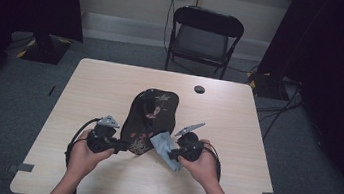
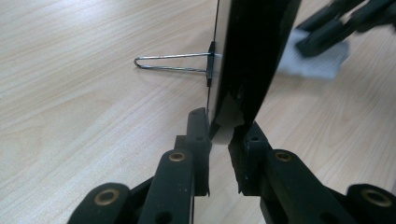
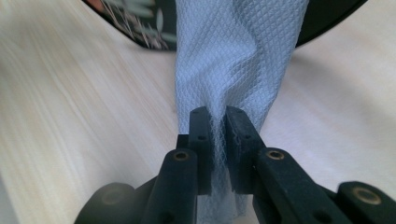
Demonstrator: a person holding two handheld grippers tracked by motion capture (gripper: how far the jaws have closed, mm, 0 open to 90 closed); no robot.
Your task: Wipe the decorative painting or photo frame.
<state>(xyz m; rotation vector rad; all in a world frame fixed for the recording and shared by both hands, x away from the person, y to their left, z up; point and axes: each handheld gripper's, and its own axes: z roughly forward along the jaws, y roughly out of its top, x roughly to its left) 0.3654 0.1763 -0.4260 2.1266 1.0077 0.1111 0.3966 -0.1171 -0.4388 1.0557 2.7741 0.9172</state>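
Nearest in the high view, two forearms come up from the bottom edge, cut off below the elbows, onto the pale wood-grain worktop (image 1: pixel 98 183). The left hand (image 1: pixel 82 158) wraps the left claw (image 1: pixel 120 145), which points level toward the middle; the right hand (image 1: pixel 203 168) holds the right claw (image 1: pixel 168 153) angled inward and slightly down toward it.

The left claw (image 2: pixel 223 133) is clamped tight on the near edge of a black lacquered, gourd-shaped plate with a painted flower pattern (image 1: pixel 149 119). From above the plate looks almost flat and its tilt is hard to judge; the left gripper view shows the plate (image 2: pixel 252 51) edge-on, standing upright off the worktop (image 2: pixel 84 116). That view also shows a thin wire stand (image 2: pixel 170 63) jutting from the plate's back, which the plate hides from above.

The right claw (image 3: pixel 217 121) is closed on a pale blue, waffle-textured cloth (image 3: pixel 238 51), bunched between its pads. In the high view the cloth (image 1: pixel 163 147) lies against the plate's lower right edge, its far part draped on the dark surface. The right gripper view is blurred along the worktop (image 3: pixel 70 140), and the plate (image 3: pixel 140 18) is cut off by the top edge.

Farther off, a small dark round object (image 1: pixel 199 89) on the worktop is too small to identify. Beyond stands a black folding chair (image 1: pixel 205 38).
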